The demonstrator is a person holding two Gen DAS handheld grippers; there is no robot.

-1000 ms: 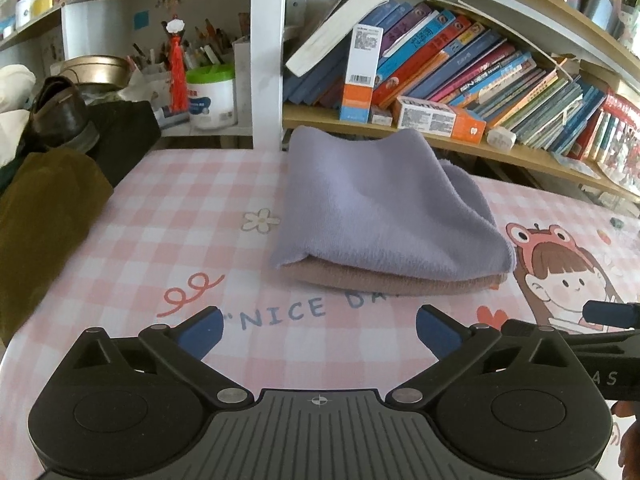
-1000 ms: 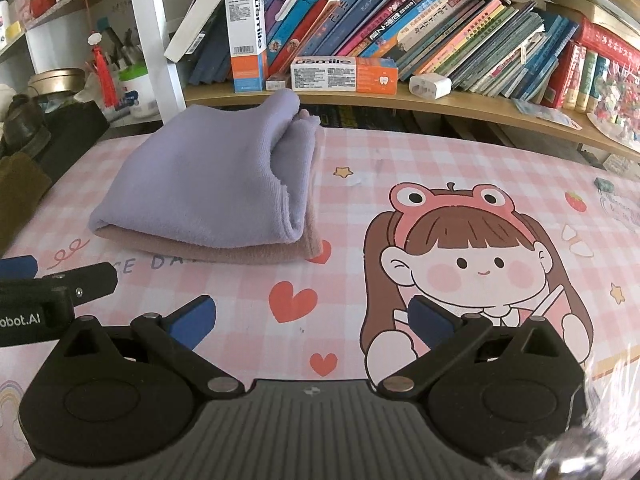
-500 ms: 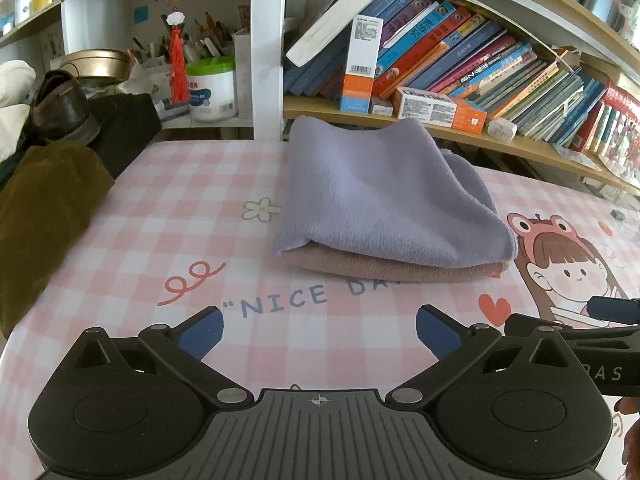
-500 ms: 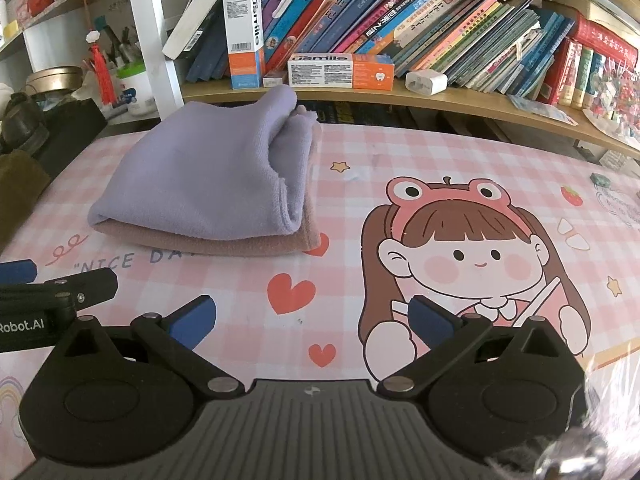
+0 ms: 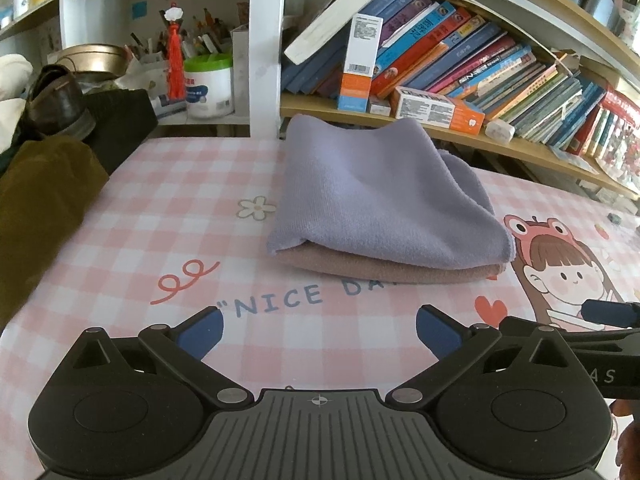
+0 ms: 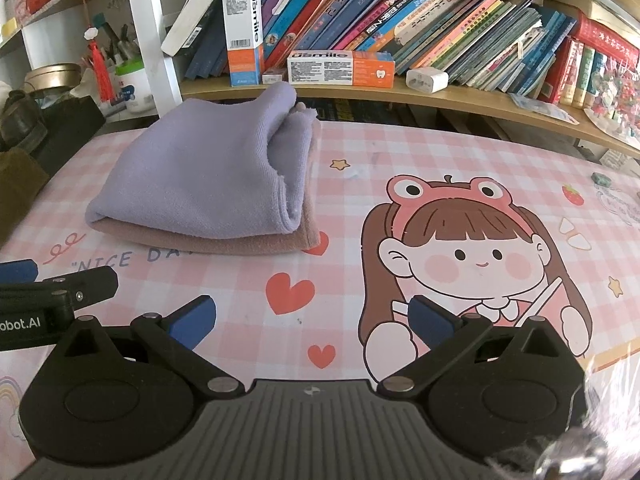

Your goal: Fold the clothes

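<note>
Left wrist view first: left gripper (image 5: pixel 318 334) hangs low over the near edge of the pink checked table mat (image 5: pixel 168 216), jaws spread wide, nothing in them. Folded lilac cloth (image 5: pixel 380 196) sits square on top of a folded tan cloth (image 5: pixel 384 272), the pair lying toward the far edge of the mat just in front of the bookshelf (image 5: pixel 460 132). A dark olive garment (image 5: pixel 36 200) is heaped off the mat's left edge, looks unfolded to me. The other gripper pokes in at the right.

Right wrist view: right gripper (image 6: pixel 312 318) is also wide open and empty, over the near edge by the cartoon girl print (image 6: pixel 472 256). From here the lilac cloth's (image 6: pixel 200 176) loose layered edges show on its right side, the tan cloth (image 6: pixel 240 242) peeking out underneath.

My guess is this stack is finished and the next thing is fetching another piece. If so, I'd leave the pile alone, go for the olive one with the left, and grab it by an edge instead of a bunch.

Compared with a second ago: both grippers have backed off a bit, more of the near mat shows, the "NICE DAY" lettering reads fuller, and the stack hasn't shifted.
</note>
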